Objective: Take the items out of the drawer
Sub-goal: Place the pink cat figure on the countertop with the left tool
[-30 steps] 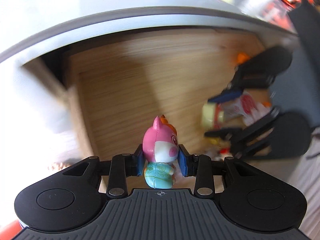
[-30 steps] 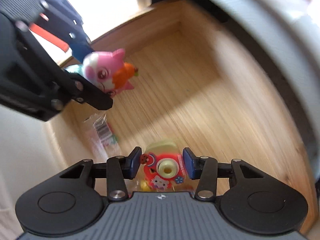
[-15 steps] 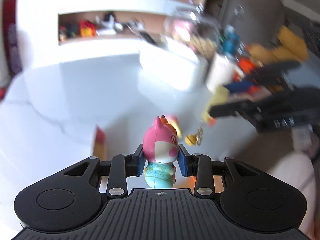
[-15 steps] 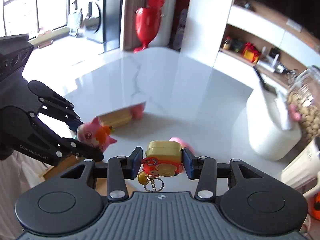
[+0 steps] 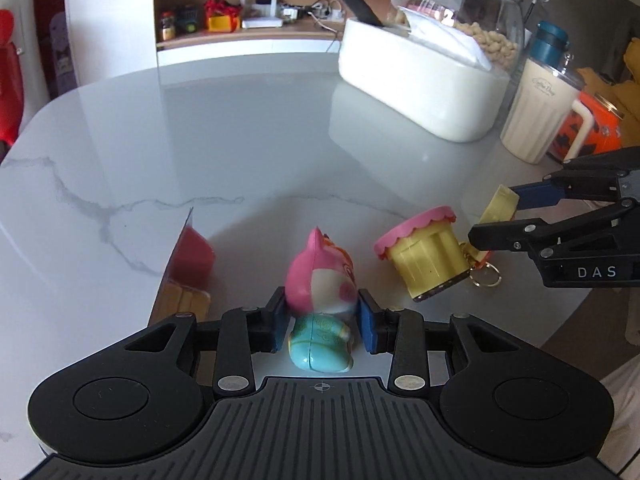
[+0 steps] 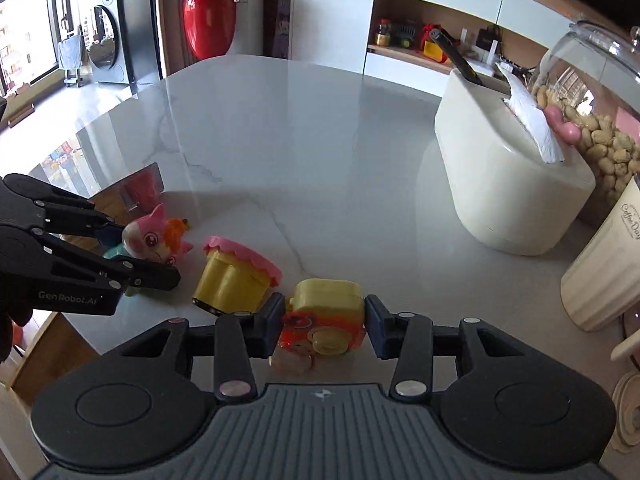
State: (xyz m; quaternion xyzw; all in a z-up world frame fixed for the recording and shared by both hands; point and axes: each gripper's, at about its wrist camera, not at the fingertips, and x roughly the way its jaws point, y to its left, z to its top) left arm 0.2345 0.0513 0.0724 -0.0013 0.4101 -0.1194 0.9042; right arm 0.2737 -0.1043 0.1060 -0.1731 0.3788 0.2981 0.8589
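A bright room with a shiny tabletop

You see a white marble tabletop (image 5: 248, 128), a wooden wall shelf (image 5: 248, 36) full of small things, and sunny windows (image 6: 28, 20) beside a washing machine (image 6: 106, 36).

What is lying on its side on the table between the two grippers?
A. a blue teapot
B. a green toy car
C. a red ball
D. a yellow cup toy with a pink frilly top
D: the yellow cup toy with a pink frilly top lies tipped over on the white marble table, between the left gripper and the right gripper.
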